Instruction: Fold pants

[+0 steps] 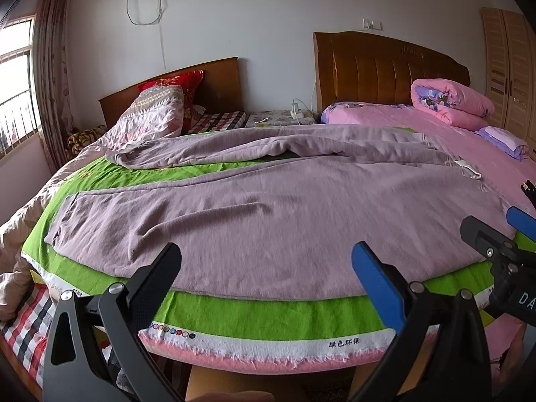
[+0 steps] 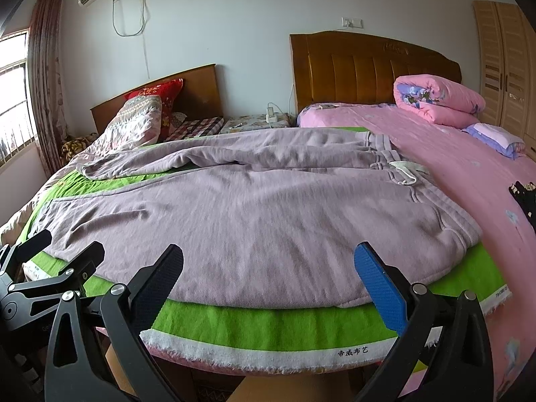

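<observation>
Mauve fleece sweatpants point(image 1: 268, 214) lie spread across a bright green cloth point(image 1: 268, 315) on the bed, waistband with its white drawstring point(image 2: 407, 171) to our right, one leg stretched along the near edge and the other rumpled behind it, with green showing between. We judge them soft, limp and fairly thick: light to lift, but they will sag and drag on the cloth, so pinching the doubled waistband and the far-left cuff should hold best. The near hem runs just inside the green cloth's frayed white border point(image 2: 268, 351). Our left tongs point(image 1: 266, 268) and right tongs point(image 2: 268, 268) both hover spread wide at that edge, gripping nothing. The pink bedsheet point(image 2: 469, 174) to the right offers open room; a dark object point(image 2: 524, 197) lies there.
</observation>
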A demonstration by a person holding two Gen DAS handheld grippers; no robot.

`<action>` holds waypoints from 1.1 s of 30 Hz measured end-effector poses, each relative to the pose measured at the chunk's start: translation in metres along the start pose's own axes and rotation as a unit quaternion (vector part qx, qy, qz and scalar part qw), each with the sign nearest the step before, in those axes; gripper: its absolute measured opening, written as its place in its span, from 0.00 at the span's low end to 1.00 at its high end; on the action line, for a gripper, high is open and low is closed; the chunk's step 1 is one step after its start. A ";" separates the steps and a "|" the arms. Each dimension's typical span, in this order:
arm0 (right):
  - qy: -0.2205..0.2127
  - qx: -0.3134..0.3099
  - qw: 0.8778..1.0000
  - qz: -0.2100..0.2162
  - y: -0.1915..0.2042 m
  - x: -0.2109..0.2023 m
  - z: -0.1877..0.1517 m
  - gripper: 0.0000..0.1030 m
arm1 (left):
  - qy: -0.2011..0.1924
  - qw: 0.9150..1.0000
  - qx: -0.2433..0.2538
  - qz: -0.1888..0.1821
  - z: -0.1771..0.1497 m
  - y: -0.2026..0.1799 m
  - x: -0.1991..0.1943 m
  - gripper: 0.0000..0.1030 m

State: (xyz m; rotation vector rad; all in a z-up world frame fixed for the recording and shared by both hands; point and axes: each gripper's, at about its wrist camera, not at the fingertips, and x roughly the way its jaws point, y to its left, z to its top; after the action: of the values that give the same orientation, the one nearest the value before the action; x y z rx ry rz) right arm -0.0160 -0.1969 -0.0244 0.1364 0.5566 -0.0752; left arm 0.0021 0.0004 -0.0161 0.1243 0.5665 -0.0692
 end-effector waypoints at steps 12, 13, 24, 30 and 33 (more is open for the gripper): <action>0.008 0.001 1.000 0.001 0.002 0.002 -0.003 0.96 | 0.007 1.000 -0.003 -0.001 -0.002 0.002 0.001 0.99; 0.009 0.002 1.000 0.001 0.002 0.003 -0.002 0.96 | 0.007 1.000 -0.003 -0.001 -0.002 0.002 0.001 0.99; 0.012 0.005 1.000 0.002 0.000 0.004 -0.002 0.96 | 0.011 1.000 -0.002 -0.001 -0.003 0.002 0.001 0.99; 0.011 0.005 1.000 0.001 0.000 0.004 -0.002 0.96 | 0.011 1.000 -0.002 -0.001 -0.002 0.001 0.001 0.99; 0.012 0.005 1.000 0.001 0.000 0.004 -0.002 0.96 | 0.011 1.000 -0.002 -0.001 -0.003 0.001 0.001 0.99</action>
State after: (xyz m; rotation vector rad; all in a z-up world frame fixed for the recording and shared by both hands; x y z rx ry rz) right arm -0.0135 -0.1967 -0.0288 0.1484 0.5794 -0.0738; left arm 0.0020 0.0022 -0.0189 0.1204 0.5897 -0.0692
